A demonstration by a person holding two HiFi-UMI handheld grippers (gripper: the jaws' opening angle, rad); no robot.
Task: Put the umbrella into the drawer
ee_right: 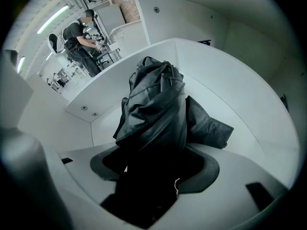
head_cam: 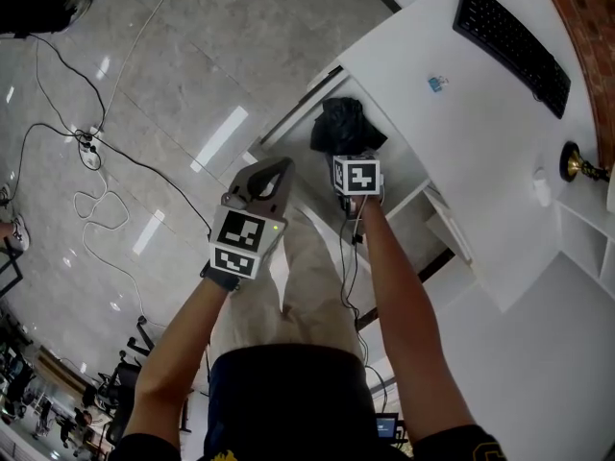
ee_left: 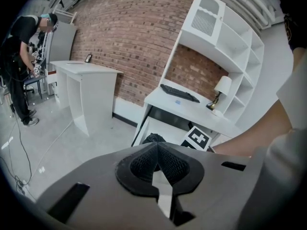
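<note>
If I let go carelessly, loose fabric could snag my right gripper (ee_right: 158,169) and drag back out, or hang over the drawer (ee_right: 230,80) wall and jam it. Its jaws stand wide, pressed on the umbrella (ee_right: 156,109), a crumpled black bundle inside the white drawer. My left gripper (ee_left: 157,162) is closed, empty.

white desk (head_cam: 452,147), keyboard (head_cam: 511,44), open drawer (head_cam: 402,161) holding umbrella (head_cam: 341,125)
</note>
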